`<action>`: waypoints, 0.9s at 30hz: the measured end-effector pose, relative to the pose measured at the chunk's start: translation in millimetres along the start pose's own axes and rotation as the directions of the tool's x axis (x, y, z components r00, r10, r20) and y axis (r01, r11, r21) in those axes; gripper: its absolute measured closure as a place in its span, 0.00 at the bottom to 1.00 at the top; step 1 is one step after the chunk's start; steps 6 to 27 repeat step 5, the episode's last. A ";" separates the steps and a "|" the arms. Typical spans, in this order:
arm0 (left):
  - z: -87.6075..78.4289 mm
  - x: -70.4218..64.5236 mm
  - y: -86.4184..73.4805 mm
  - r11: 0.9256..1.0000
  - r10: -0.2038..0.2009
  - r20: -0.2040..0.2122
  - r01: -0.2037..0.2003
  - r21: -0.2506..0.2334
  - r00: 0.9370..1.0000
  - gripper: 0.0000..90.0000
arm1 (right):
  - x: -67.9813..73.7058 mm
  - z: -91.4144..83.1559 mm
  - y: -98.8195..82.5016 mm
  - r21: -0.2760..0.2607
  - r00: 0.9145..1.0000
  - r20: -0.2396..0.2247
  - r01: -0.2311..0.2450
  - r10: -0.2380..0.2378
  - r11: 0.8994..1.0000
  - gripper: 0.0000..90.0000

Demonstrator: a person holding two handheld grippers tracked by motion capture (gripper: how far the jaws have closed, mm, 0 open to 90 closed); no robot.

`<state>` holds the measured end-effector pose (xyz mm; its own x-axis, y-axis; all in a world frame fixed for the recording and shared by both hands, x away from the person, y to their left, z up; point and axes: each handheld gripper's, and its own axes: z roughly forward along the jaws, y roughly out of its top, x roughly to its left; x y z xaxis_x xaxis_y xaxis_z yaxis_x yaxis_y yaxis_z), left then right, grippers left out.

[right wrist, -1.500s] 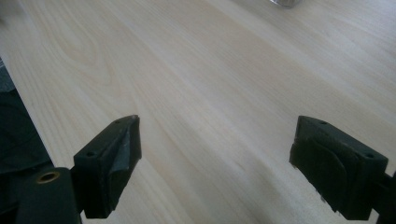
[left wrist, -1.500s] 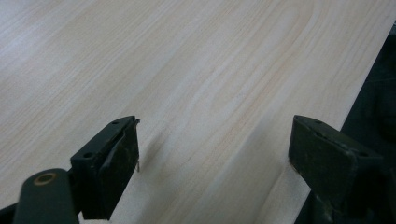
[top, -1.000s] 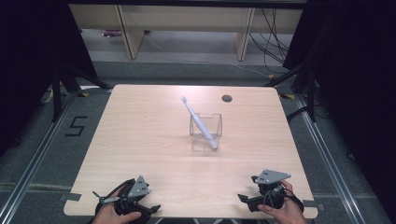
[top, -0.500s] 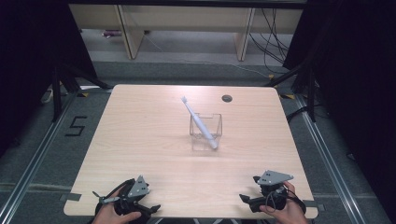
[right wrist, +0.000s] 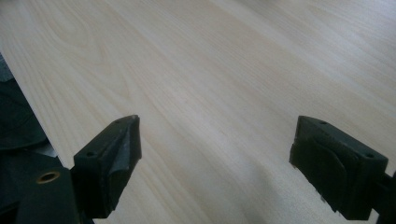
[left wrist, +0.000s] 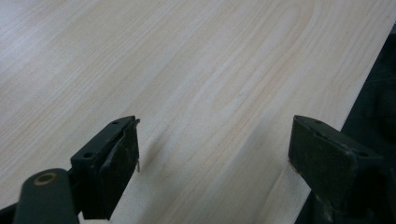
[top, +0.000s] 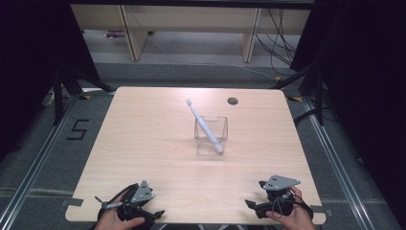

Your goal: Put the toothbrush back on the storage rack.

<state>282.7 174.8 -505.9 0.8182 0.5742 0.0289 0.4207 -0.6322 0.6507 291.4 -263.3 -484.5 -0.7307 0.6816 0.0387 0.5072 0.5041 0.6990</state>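
- Far left, the left gripper [top: 143, 216] sits low at the near-left corner of the table [top: 143, 143], jaws spread wide over bare wood with nothing between them.
- Moving to the centre: the toothbrush [top: 205, 127] leans in the clear square cup [top: 211, 135], bristle end up and tilted back-left, handle foot resting at the cup's front-right. It stands well apart from both grippers.
- Over on the right, the right gripper [top: 256, 207] waits at the near-right corner, jaws also gaping wide and empty.
- My read: the reach hasn't started. To do it well, come in from the near side, pinch the slanted handle above the rim, and lift along its lean so the light cup doesn't tip; the free gripper could steady the cup wall.
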 end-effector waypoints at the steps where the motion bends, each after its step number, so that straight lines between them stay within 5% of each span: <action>1: -0.2 0.3 0.1 1.000 0.005 0.001 -0.005 0.002 1.000 0.17 | 0.0 0.0 0.0 0.000 1.000 0.000 0.000 0.000 1.000 0.18; 27: -0.4 0.5 0.0 1.000 0.004 0.000 -0.004 0.003 1.000 0.17 | -1.2 0.8 0.1 -0.009 1.000 0.002 0.016 -0.016 1.000 0.18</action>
